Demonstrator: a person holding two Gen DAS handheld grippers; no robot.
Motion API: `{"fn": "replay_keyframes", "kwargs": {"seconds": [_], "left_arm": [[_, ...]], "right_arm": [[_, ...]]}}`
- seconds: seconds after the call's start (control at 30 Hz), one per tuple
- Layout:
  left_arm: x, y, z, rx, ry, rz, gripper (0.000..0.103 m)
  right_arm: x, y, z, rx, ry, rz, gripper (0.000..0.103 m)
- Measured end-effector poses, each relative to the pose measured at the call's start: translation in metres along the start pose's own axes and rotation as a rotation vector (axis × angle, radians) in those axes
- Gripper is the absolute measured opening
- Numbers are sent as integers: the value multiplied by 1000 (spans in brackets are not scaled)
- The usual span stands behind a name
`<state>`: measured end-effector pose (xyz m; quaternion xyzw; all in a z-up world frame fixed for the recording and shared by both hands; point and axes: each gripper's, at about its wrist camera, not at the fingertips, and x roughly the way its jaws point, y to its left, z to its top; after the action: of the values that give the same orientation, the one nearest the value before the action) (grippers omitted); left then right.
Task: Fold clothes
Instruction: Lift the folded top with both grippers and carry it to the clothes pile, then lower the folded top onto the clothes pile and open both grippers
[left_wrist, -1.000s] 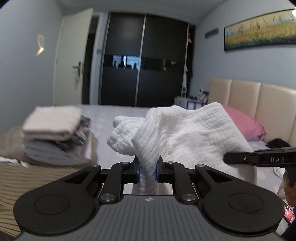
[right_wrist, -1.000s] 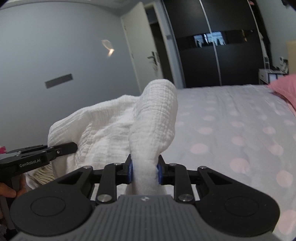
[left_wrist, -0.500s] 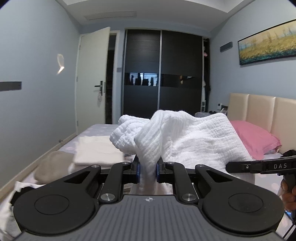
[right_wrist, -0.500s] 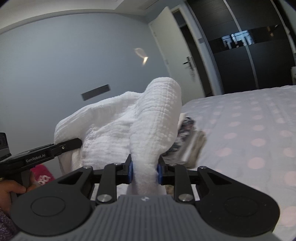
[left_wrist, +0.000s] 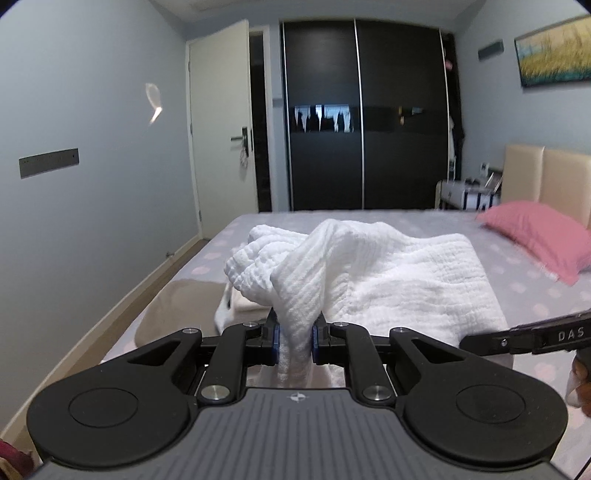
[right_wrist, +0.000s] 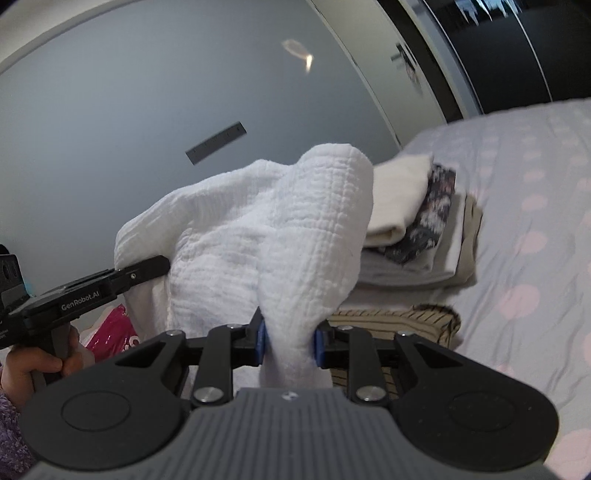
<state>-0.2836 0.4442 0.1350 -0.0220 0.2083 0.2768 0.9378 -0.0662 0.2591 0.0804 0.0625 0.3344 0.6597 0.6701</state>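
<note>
A white crinkled garment (left_wrist: 388, 273) hangs folded between both grippers, held above the bed. My left gripper (left_wrist: 294, 338) is shut on one bunched end of it. My right gripper (right_wrist: 290, 341) is shut on the other end of the white garment (right_wrist: 258, 236). The right gripper's side also shows at the right edge of the left wrist view (left_wrist: 532, 336), and the left gripper shows at the left of the right wrist view (right_wrist: 85, 291). The garment hides most of what lies under it.
A stack of folded clothes (right_wrist: 417, 229) sits on the dotted grey bedspread (right_wrist: 524, 206), with a striped garment (right_wrist: 399, 321) in front of it. A pink pillow (left_wrist: 535, 236) lies by the beige headboard. A pink bag (right_wrist: 110, 328) is low left. A dark wardrobe (left_wrist: 362, 118) stands behind.
Both grippers have swung left with the garment still gripped. The folded stack has passed out of the left wrist view and now sits close behind the garment in the right wrist view.
</note>
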Motion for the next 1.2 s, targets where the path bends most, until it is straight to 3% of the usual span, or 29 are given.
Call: {"fn": "replay_keyframes", "kwargs": {"seconds": [0.27, 0.5, 0.67, 0.97, 1.2], "left_arm": [[83, 21, -11, 17, 151, 22, 13], [166, 42, -29, -58, 312, -16, 13], [202, 69, -58, -119, 417, -61, 13], [233, 91, -87, -191, 479, -74, 15], [216, 90, -68, -188, 448, -24, 28]], "right_arm": [[74, -34, 17, 48, 96, -45, 27], [127, -68, 16, 80, 169, -110, 27], [158, -96, 8, 108, 222, -136, 27], [186, -123, -7, 137, 268, -136, 27], [156, -109, 12, 70, 239, -164, 38]]}}
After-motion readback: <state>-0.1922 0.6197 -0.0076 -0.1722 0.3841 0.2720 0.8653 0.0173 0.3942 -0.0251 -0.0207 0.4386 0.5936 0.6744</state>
